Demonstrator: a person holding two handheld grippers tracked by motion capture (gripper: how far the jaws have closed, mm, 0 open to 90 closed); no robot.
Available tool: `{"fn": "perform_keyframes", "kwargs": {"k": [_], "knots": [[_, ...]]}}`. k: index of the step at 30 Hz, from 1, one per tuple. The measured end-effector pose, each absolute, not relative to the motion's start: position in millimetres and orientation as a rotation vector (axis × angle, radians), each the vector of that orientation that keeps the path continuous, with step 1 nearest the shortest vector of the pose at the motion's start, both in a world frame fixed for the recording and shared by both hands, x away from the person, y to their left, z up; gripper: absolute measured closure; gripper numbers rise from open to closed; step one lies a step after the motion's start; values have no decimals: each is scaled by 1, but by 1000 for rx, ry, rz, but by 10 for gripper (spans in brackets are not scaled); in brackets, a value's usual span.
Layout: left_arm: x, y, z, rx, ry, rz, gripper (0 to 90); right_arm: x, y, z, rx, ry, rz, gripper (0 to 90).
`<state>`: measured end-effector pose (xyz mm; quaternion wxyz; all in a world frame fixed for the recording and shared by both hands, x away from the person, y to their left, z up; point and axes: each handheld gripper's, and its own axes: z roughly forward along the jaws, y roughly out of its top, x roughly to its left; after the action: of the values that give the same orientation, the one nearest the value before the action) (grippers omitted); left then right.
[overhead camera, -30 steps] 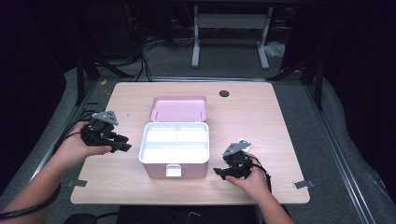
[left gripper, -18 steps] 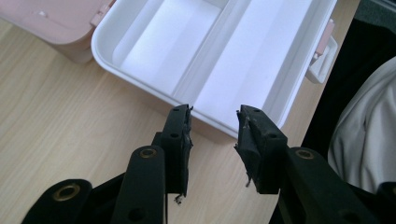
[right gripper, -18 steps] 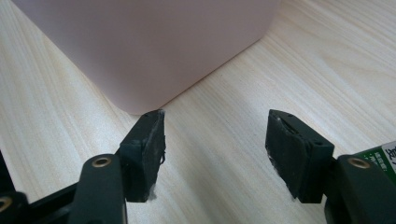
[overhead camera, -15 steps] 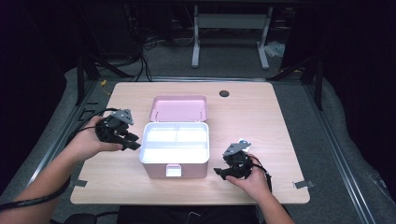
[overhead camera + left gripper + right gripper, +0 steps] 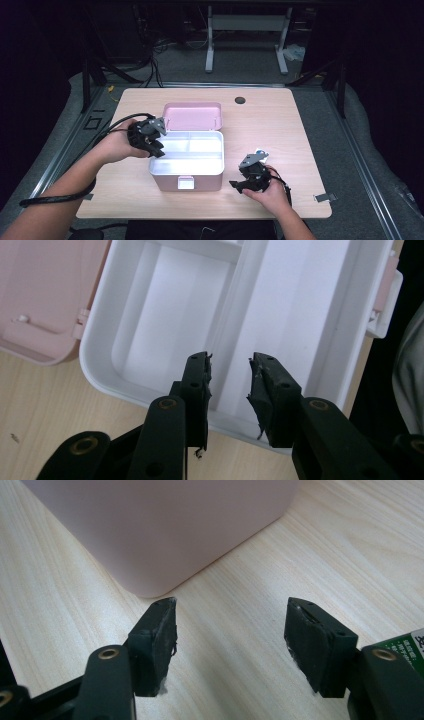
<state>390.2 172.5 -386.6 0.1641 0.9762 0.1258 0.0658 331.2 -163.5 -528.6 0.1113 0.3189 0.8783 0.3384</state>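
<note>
1. I see the pink box (image 5: 187,162) near the middle of the desk (image 5: 295,125), its lid (image 5: 192,116) swung open and lying flat behind it. The white tray (image 5: 192,150) seated in the top has a long divider and looks bare of contents.

2. My left gripper (image 5: 150,140) hovers at the box's left end, over the tray's rim. In the left gripper view its fingers (image 5: 197,385) stand partly apart with the tray's divider (image 5: 235,305) lined up beyond the gap; they have just been closing, and nothing sits between them yet.

3. I judge the step in hand to be taking hold of the tray, by its divider or its end wall, to lift it out. To do that well I would lower the left gripper until one finger goes each side of the wall, and only then squeeze.

4. I would grip deep on the wall rather than on the rim's lip, since thin smooth plastic may slip off.

5. My right gripper (image 5: 252,175) rests on the desk just beside the box's front right corner (image 5: 150,587), fingers wide apart and holding nothing. I would bring it against the pink wall to steady the box if the tray sticks.

6. I would lift straight up, keeping the tray level.
</note>
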Motion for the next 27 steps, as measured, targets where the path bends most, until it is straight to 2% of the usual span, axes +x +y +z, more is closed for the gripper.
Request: {"fn": "perform_keyframes", "kwargs": {"k": [27], "knots": [[413,109,-407,2968,185,87,757,317,-175,-528,958,2567,985,371]]}}
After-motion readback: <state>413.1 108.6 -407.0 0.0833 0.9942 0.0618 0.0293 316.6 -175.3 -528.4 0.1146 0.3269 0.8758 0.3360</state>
